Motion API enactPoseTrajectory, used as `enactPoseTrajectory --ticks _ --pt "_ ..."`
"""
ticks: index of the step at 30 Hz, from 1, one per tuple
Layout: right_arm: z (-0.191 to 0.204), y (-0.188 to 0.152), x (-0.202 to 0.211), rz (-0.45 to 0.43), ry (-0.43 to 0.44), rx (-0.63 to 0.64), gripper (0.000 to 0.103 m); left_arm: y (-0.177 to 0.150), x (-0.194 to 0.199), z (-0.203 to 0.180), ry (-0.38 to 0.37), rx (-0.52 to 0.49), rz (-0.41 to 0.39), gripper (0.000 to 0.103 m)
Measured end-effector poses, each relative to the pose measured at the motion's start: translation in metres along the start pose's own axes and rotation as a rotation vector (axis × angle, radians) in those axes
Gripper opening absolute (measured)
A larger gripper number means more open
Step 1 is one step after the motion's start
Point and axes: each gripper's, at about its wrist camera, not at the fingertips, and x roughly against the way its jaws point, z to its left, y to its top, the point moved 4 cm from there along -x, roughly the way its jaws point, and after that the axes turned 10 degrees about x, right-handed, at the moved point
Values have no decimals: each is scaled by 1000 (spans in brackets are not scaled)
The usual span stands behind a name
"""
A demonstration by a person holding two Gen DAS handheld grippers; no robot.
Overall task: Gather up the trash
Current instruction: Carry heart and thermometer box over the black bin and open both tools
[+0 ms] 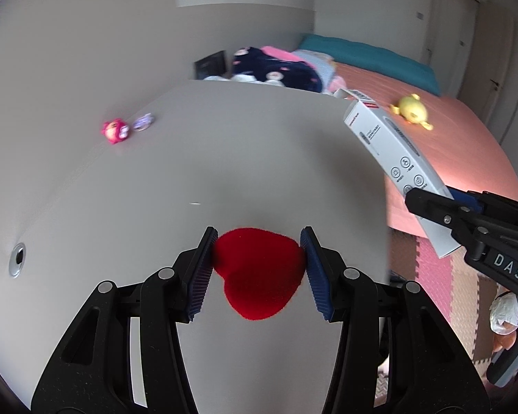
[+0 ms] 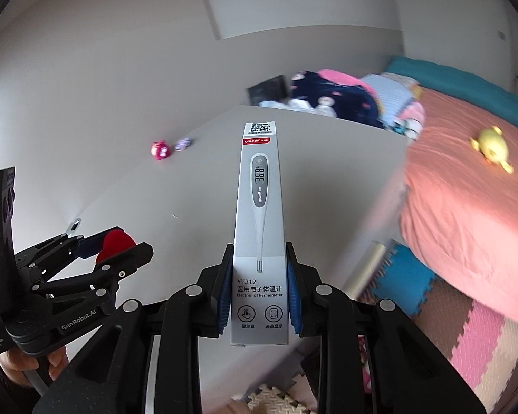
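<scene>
While both hands carry a load: two pieces of trash are already picked up and lifted above the grey table.
Left gripper: its blue pads pinch a red heart-shaped plush piece from both sides, held clear above the table.
Right gripper: its jaws press on the lower part of a thermometer box, which stands up and away from the fingers.
Done: I judge the picking step finished for these two things.
Left to do: no bin shows in either view, so the drop-off is not yet done; a small pink toy and a small purple thing beside it are on the far side of the table near the wall.
Edges: the table ends on the right, with a bed just beyond and foam floor mats below.
Open room: the table top between the grippers and the toys is free; the long box could catch on the bed side.
</scene>
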Motion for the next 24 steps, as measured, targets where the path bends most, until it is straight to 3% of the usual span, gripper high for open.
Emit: enactPoseTrajectory --ticks 9,16,17,18,19,20,24 --pt "-76 -74 71 -4 -108 -124 28 -49 8 -124 -76 -185 52 49" --pt "-122 -113 89 16 -168 -222 28 -83 -8 -178 -67 -312 111 50" --pt "-128 -116 87 23 -166 -241 37 -88 -15 -184 -52 -341 136 52" --pt "-137 -118 83 37 -162 -276 53 -93 -19 -188 -38 -364 156 59" --pt "-144 -121 80 48 -181 -306 97 -96 -24 -191 -17 -387 161 89" --pt "-150 -122 81 39 -214 -328 100 -98 -24 -192 15 -412 129 97" --pt "-162 -126 86 1 -274 -363 100 -104 -18 -194 42 -442 90 97"
